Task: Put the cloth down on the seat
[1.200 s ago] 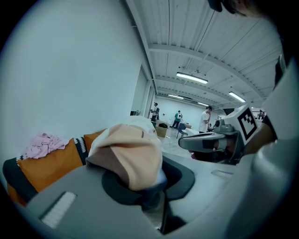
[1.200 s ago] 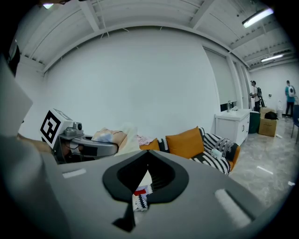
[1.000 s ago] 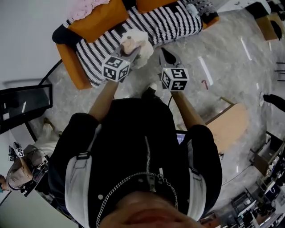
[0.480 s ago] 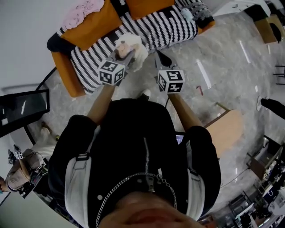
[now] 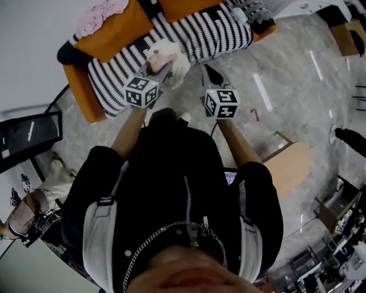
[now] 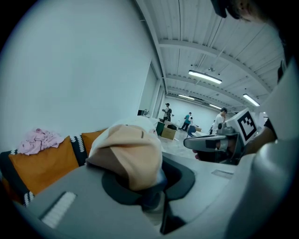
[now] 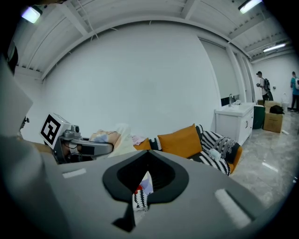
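Head view: my left gripper (image 5: 159, 68) is clenched on the cloth (image 5: 167, 52), a cream and tan bundle that bulges out at 1 o'clock from its marker cube (image 5: 140, 91). The cloth is held up over the front edge of the striped seat (image 5: 211, 34) of the orange sofa (image 5: 77, 74); I cannot tell whether it touches the stripes. A pink heap (image 5: 104, 11) lies on the backrest cushion at 11 o'clock from the cloth. In the left gripper view the tan fold fills my jaws. At 3 o'clock from the cloth, apart from it, my right gripper (image 5: 208, 73) points toward 12 o'clock. Its jaws are drawn together to a thin slit and grasp nothing.
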The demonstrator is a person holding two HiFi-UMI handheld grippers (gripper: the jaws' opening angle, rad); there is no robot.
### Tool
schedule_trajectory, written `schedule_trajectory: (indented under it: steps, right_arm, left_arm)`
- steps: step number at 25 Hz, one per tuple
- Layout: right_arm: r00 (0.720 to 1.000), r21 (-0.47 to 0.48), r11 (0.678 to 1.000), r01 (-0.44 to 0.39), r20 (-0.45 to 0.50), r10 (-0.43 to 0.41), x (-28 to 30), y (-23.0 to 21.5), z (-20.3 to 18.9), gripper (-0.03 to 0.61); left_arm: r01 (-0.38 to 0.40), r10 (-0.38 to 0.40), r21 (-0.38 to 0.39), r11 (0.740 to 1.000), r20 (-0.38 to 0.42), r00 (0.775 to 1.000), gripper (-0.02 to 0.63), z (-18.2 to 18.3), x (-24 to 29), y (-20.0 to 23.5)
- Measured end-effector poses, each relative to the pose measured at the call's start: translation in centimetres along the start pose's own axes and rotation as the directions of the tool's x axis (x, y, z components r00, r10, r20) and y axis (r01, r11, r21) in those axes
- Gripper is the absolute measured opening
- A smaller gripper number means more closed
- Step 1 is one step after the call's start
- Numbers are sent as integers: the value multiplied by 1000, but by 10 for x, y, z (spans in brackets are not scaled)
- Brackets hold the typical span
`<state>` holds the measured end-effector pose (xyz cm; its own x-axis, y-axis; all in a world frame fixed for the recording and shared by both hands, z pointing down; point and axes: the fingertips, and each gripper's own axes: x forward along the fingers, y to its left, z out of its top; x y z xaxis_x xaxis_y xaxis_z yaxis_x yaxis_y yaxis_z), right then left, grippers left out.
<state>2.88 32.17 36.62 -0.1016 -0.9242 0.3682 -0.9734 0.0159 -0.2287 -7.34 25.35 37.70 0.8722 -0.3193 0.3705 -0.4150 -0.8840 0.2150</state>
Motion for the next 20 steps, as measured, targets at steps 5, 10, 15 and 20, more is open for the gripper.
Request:
schedule_trajectory:
  steps: [5,10,15,20]
  right_arm:
    - [1000,13,1000,-12,-5,12,6,1,-5,0]
    - [1000,6,1000,-27,-15,27,27,4,-3,0]
    - [999,12,999,-37,-25,37,52,1,1,0]
    - [998,8,999,-36,-55,37,69,-25,18,0]
  left_arm:
    - [-19,19,7,1000,-6,1000,64,-2,-4,6]
    - [-34,34,1,999,-8,999,64,-1,1,24]
    - [-38,38,-5,999,-13,999,63,1,14,46]
    - [-42,42,-19,999,-23,999,64,21,42,55]
